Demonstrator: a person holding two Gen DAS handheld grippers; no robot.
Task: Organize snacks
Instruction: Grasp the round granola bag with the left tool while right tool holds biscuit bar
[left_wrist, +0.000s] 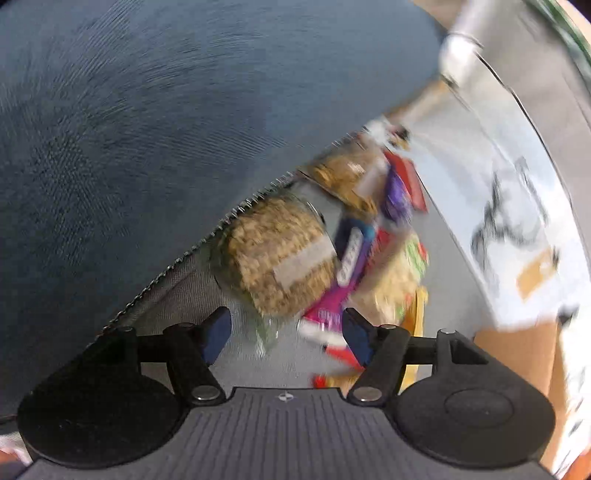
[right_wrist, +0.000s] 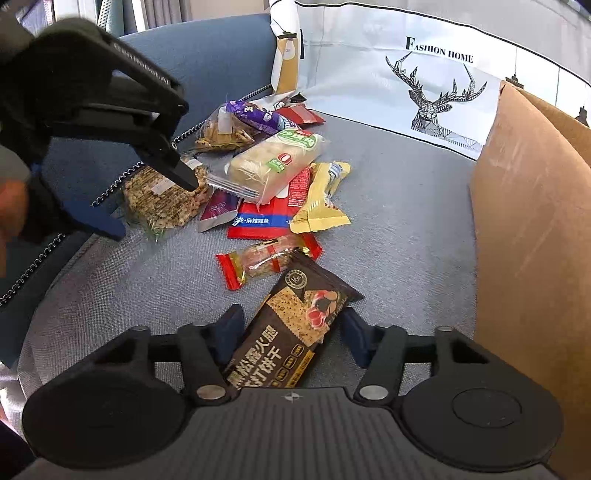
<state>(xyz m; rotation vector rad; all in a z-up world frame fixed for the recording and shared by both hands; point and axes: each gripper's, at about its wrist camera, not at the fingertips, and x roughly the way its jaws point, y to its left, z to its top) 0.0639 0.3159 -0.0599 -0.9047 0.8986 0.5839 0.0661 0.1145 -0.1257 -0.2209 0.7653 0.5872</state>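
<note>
- A grey fabric sofa seat (right_wrist: 388, 236) carries everything; a blue cushion (right_wrist: 207, 62) rises along its back edge, and a white cushion printed with a deer (right_wrist: 436, 96) lines the far edge.
- A brown cardboard box (right_wrist: 532, 236) stands at the seat's right edge, probably where the snacks belong.
- A loose pile of snack packets (right_wrist: 280, 177) lies mid-seat, near the blue cushion.
- The left gripper (right_wrist: 155, 206) hovers over the pile's crisp rice cake packet (right_wrist: 162, 199), jaws apart and empty.
- The right gripper (right_wrist: 291, 332) straddles a dark cracker packet (right_wrist: 295, 325) at the seat's near edge; jaws apart, right pad clear, so not gripped.
- That packet looks light, slick and brittle inside; pinch gently across its middle.
</note>
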